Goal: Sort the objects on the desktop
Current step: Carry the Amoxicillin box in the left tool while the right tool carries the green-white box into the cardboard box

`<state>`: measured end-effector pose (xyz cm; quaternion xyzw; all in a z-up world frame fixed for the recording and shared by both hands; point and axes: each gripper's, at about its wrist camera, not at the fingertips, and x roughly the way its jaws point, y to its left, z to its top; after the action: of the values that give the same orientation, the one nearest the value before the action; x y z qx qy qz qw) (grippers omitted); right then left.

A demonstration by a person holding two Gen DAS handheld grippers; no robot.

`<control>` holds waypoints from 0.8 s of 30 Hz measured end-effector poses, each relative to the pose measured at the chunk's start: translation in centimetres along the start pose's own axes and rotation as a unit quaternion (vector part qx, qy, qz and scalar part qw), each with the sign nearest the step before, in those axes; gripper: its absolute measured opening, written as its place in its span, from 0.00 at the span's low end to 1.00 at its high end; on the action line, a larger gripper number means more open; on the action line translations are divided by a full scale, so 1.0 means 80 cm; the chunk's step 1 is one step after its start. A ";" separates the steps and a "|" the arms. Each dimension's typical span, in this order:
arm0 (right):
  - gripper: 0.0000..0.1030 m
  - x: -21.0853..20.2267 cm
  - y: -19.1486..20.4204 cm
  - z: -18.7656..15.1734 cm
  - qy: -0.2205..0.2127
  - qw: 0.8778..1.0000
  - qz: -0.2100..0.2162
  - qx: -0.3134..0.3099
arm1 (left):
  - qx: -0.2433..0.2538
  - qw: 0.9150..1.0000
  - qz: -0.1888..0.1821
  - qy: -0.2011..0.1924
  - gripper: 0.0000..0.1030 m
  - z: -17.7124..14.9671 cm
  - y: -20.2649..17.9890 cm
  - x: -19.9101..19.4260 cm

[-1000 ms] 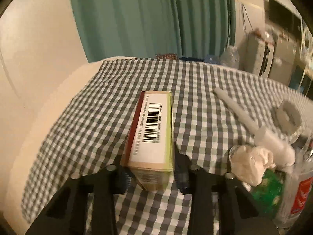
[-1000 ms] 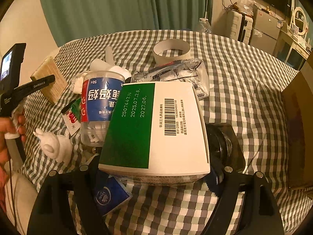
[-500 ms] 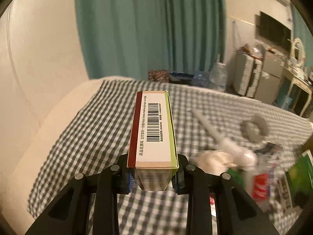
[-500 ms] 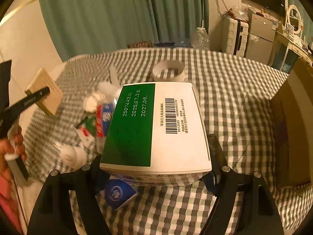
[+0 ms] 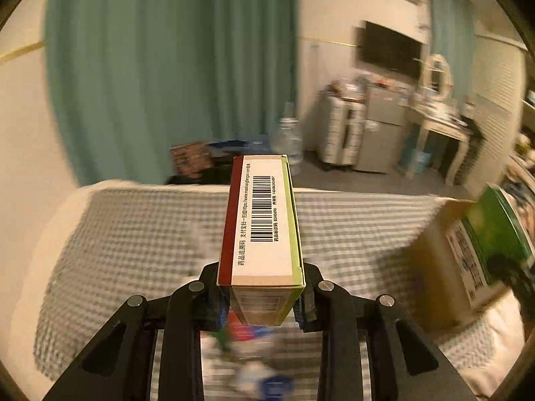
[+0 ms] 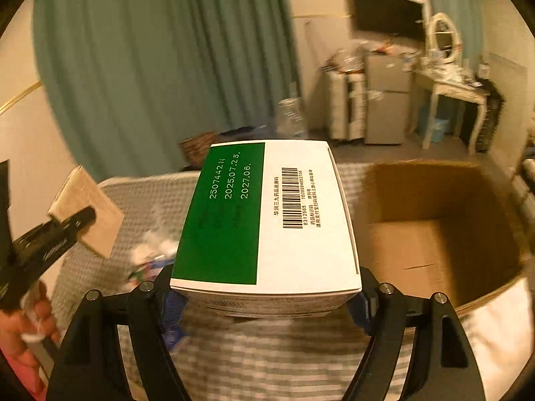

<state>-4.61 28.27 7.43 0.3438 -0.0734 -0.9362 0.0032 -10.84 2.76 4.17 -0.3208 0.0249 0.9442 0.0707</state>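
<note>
Right wrist: box (image 6: 267, 217) dated 2025.07.25.

Dim warm light. Teal curtain (image 5: 160, 67) covers most of the far wall; cream wall (image 5: 20, 127) to its left with a thin gold trim line. Dark flat screen (image 6: 388, 16) mounted high on the right. Below it, grey cabinet (image 6: 388, 113) and white drawer unit (image 5: 341, 130). Pale vanity table (image 6: 451, 90) carries an oval mirror (image 6: 443, 35). Large water bottle (image 5: 287, 140) stands on the grey floor (image 5: 334, 180).
</note>
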 end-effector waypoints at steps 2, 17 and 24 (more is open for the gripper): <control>0.75 -0.013 -0.035 0.016 0.001 1.000 -0.018 0.008 | 0.021 0.999 -0.040 -0.005 0.29 0.011 -0.052 -0.005; 0.76 0.035 -0.288 0.030 0.077 0.986 -0.105 0.105 | 0.145 0.968 -0.197 0.062 0.33 0.011 -0.350 0.080; 0.79 0.025 -0.317 0.020 0.062 0.982 -0.121 0.131 | 0.169 0.970 -0.170 0.044 0.91 -0.003 -0.363 0.070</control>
<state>-6.02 53.49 3.84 0.4052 -0.1527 -0.8887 -0.1507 -10.75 32.09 0.55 -0.3451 0.1318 0.8853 0.2825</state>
